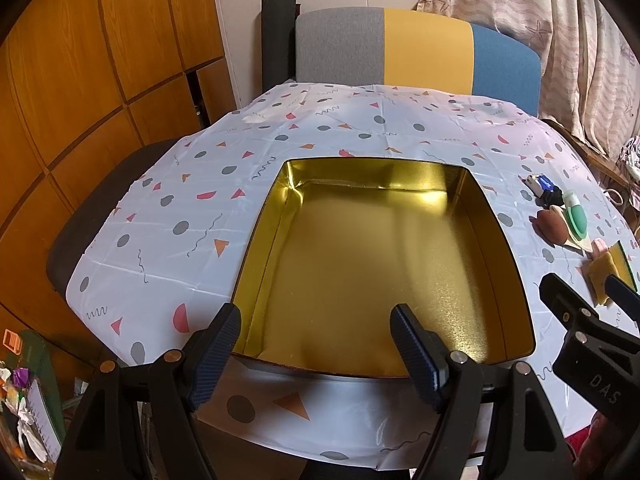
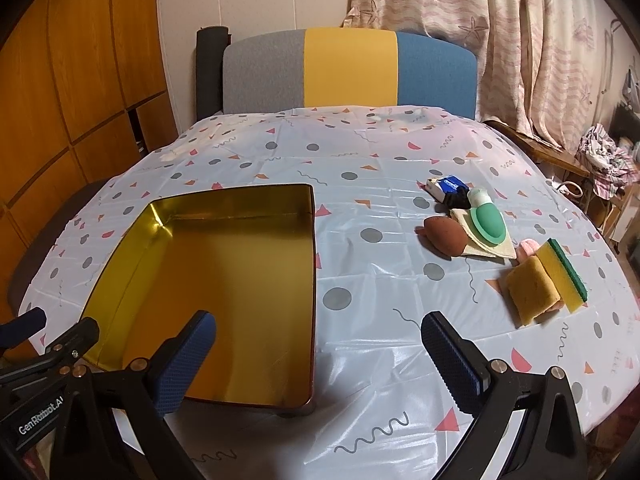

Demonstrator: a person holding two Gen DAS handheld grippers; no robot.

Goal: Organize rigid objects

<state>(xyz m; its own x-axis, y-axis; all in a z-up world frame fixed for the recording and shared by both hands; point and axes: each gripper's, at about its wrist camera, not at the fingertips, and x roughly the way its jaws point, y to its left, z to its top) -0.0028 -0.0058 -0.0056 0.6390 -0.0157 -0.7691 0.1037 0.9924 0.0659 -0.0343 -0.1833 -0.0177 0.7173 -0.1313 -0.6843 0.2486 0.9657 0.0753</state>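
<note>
Both claws were wide open with nothing in them, left claw over the near rim of the empty gold tin, right claw beside it, probably because the sponges, brown ball and green brush still sat toward the table's right edge.

The left gripper and the right gripper both point toward 12 o'clock, side by side, jaws wide apart and holding nothing.

left wrist: over tin | right wrist: rightward | shared: tin
</note>
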